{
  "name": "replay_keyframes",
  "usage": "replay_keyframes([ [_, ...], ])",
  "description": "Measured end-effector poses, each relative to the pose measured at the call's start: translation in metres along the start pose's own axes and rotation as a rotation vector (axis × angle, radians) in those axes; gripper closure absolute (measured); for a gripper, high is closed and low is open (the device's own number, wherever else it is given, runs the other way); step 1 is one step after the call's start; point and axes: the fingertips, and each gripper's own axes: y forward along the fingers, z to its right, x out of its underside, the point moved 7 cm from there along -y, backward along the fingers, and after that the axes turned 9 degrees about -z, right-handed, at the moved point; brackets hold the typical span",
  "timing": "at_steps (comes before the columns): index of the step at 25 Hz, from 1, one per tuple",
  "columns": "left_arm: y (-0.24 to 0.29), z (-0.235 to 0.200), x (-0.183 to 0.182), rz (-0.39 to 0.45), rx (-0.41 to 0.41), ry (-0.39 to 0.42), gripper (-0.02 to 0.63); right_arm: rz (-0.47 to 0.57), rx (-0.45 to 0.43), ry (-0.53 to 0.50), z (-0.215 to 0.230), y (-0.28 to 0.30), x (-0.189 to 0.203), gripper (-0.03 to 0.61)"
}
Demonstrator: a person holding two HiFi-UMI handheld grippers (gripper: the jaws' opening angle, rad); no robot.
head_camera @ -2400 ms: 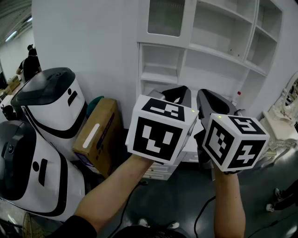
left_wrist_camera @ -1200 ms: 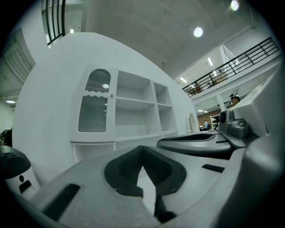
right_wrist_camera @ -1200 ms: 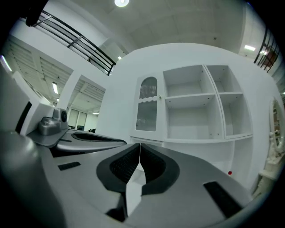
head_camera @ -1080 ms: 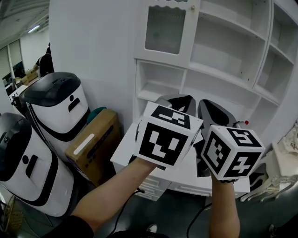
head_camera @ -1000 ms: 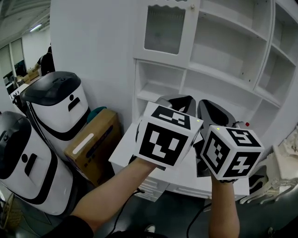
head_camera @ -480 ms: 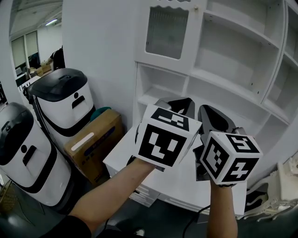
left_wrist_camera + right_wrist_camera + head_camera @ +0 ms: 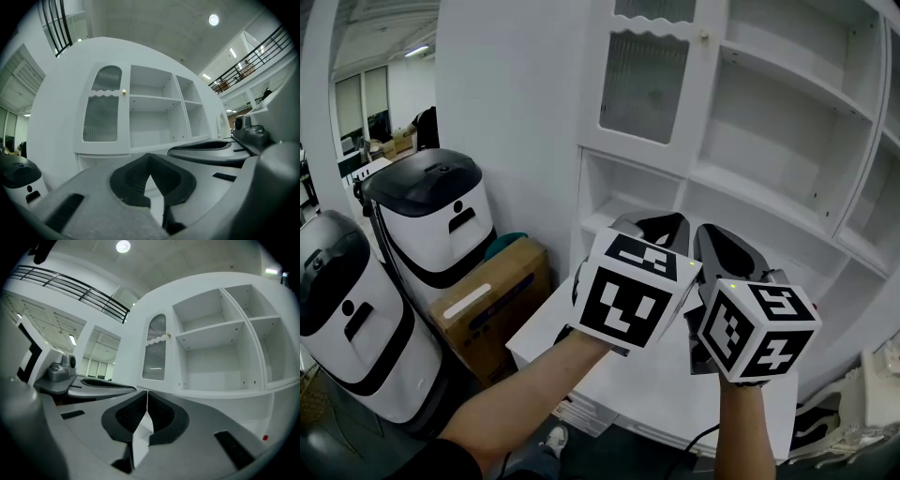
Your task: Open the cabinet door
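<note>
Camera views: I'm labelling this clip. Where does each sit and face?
Head view: on the person's head, facing down at the cabinet door; both forearms show.
Left gripper view: on the left hand-held gripper, facing the door along shut jaws.
Right gripper view: on the right hand-held gripper, likewise.
Shared: all three see the door.
</note>
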Motion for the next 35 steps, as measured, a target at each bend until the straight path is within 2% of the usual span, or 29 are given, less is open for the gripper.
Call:
replay_keyframes([
  [14,0.074,-0.081,-0.036,0.084,0.077,0.017,0.614,0.039,0.085,-0.027,0.024,0.095,-0.041,0.557],
  [21,0.106,-0.12,-0.062,0.145,0.121,0.057,0.614,0.067,0.146,-0.045,0.033,0.138,-0.067,0.557],
  [35,0.137,-0.146,-0.12,0.342,0.182,0.185,0.612,0.155,0.232,-0.097,0.048,0.175,-0.116,0.555],
])
